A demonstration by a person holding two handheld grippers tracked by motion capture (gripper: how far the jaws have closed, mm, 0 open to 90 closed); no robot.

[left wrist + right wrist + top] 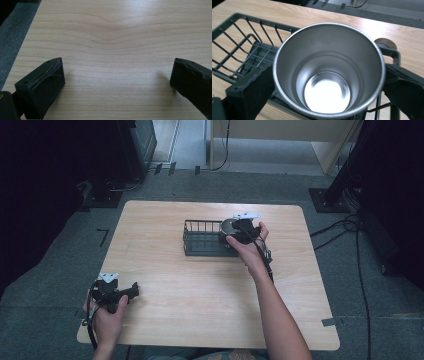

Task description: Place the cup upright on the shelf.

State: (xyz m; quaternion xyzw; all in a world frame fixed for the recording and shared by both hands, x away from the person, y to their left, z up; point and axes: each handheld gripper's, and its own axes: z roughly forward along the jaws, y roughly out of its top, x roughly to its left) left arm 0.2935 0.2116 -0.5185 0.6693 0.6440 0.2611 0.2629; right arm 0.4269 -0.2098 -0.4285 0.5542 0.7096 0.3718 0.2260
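High view: right gripper (239,231) at upper centre of the frame holds a steel cup (229,226) at the right end of the black wire basket (200,239). Right gripper view: both jaws press the cup (329,70) from outside, mouth up, over the basket (244,45). Left gripper (131,292) rests at lower left on the table (200,295), jaws spread, nothing between them. Judgement: keep the cup level and clear of the rim wires; keep the squeeze steady.

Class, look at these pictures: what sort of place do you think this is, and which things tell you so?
Probably a lab or workshop set up for recording, not a home: a bare wooden table on grey carpet, loose cables across the floor, and dark equipment stands around it.
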